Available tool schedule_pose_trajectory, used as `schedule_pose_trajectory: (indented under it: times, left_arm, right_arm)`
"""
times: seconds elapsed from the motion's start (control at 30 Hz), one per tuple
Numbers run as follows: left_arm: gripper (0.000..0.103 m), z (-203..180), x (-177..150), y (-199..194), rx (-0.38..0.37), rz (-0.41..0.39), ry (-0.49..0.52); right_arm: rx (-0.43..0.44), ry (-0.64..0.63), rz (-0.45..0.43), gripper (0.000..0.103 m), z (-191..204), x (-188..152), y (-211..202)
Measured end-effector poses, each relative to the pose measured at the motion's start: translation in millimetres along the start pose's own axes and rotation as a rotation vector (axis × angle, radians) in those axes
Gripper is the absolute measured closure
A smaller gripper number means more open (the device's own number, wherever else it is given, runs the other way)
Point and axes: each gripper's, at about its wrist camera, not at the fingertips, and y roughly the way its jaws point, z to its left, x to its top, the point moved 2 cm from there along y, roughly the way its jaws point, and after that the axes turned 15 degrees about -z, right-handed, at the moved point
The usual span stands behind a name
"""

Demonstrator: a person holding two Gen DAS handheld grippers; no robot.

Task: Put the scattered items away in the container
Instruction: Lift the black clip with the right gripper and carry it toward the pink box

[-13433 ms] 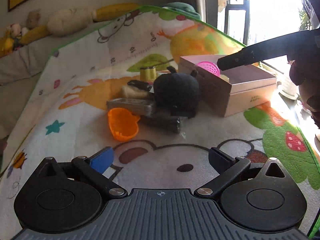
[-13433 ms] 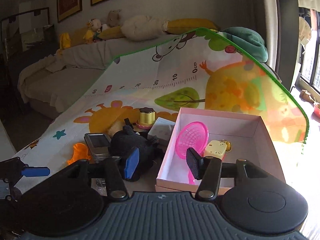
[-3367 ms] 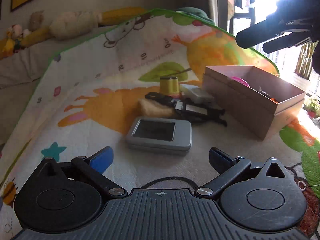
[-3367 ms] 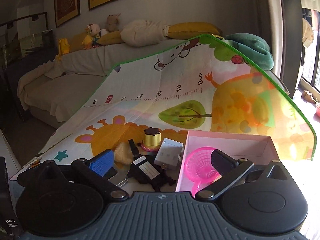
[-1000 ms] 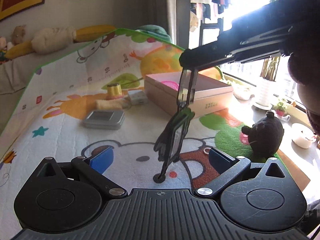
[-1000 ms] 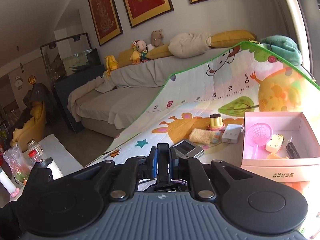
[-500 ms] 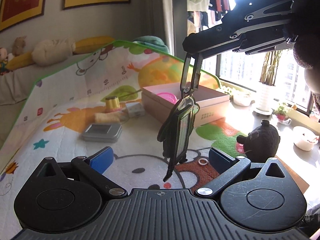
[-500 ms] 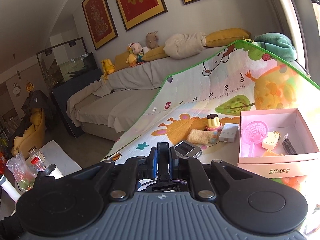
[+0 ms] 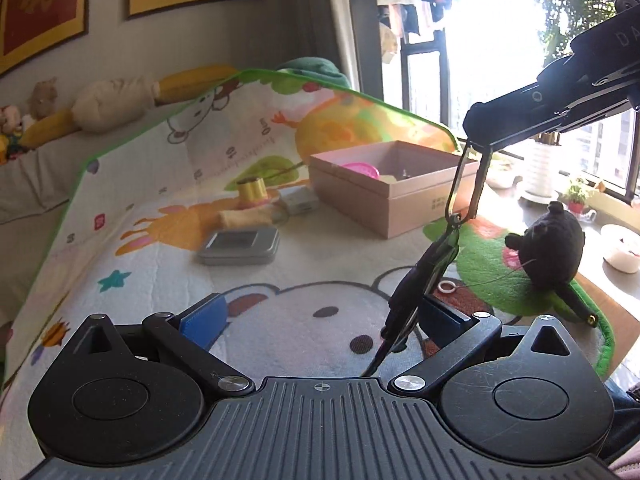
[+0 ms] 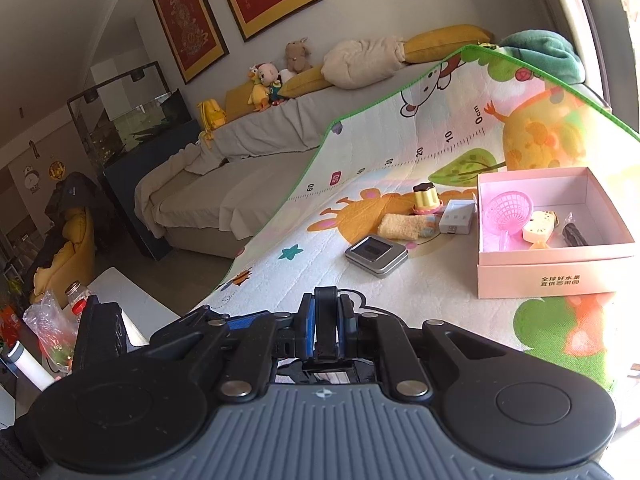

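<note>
Nearest the lens, the left gripper [image 9: 320, 320] hovers low over the play mat [image 9: 304, 248], its 2 blue-padded fingers [image 9: 202, 320] spread wide with nothing between them. Just above it, the right gripper [image 9: 478, 136] comes in from the right, jaws pinched tight on a grey strap loop [image 9: 466, 184]; a black card holder [image 9: 420, 284] dangles from that loop, tilted, its lower end hanging in front of the left gripper's right finger. To the right, a black plush toy [image 9: 548, 248] sits on the mat's green patch. Further out, a grey tin [image 9: 239, 246] lies flat on the mat, with a yellow sponge [image 10: 402, 227], a white adapter [image 10: 457, 217] and a pudding toy [image 10: 427, 199] beyond it. Farthest, the pink box [image 10: 556, 276] stands open, holding a pink strainer [image 10: 507, 211] and other small pieces.
</note>
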Motion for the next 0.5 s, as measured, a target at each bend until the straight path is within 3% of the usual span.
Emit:
schedule_pose_trajectory:
  times: [0.27, 0.5]
  left_arm:
    - [0.000, 30.8, -9.4, 6.3, 0.123, 0.033, 0.003]
    - [0.000, 45.2, -16.2, -9.1, 0.149, 0.037, -0.067]
  right_arm:
    - [0.006, 0.004, 0.028, 0.092, 4.2, -4.5, 32.8]
    - [0.026, -0.020, 0.045, 0.092, 23.4, 1.6, 61.0]
